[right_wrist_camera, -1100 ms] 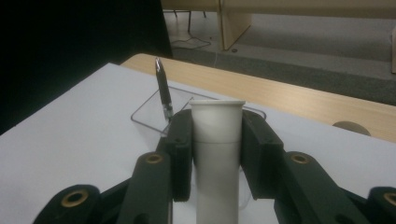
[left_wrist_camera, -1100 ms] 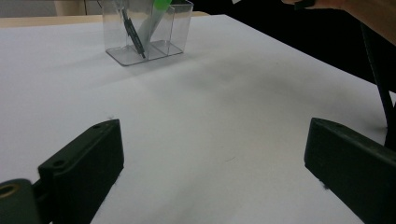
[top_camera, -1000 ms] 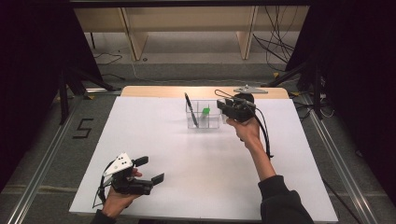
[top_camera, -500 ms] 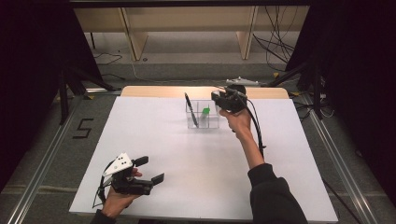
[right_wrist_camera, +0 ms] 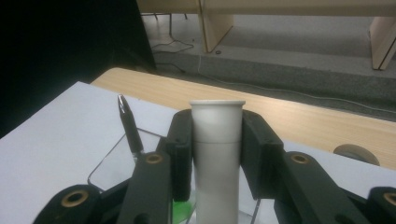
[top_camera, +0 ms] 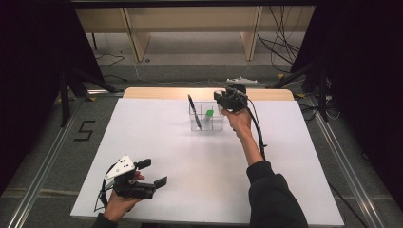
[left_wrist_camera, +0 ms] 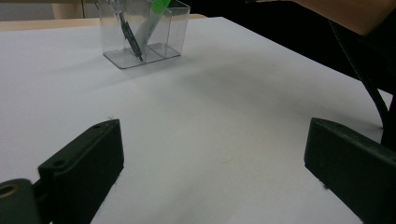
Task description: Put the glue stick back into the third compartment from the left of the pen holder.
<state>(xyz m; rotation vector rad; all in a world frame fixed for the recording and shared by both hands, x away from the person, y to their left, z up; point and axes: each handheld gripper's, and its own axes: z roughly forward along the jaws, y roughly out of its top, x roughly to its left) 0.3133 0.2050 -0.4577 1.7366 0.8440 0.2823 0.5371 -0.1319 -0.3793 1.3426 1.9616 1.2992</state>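
Two grippers in play, going by view.

High view: my right gripper (top_camera: 227,100) sits over the far end of the desk (top_camera: 157,142), right above the clear holder (top_camera: 205,118). Holder already has a black pen (top_camera: 194,110) leaning left and a green marker (top_camera: 209,113) in it. My left gripper (top_camera: 142,178) is parked near the front-left corner, well apart from the holder, so it's out of the way.

Left gripper view: jaws wide apart, nothing between them, just bare desk. Holder (left_wrist_camera: 142,32) far ahead. Lots of open room here.

Right gripper view: jaws clamped on a white marker (right_wrist_camera: 217,154), held upright, cap end up, probably so it can drop straight in. Pen (right_wrist_camera: 130,128) leans just to its left, green marker (right_wrist_camera: 183,208) below the jaws. Free slot looks tight: holder rim and the leaning pen are the edges to miss. Desk's far edge is close behind.
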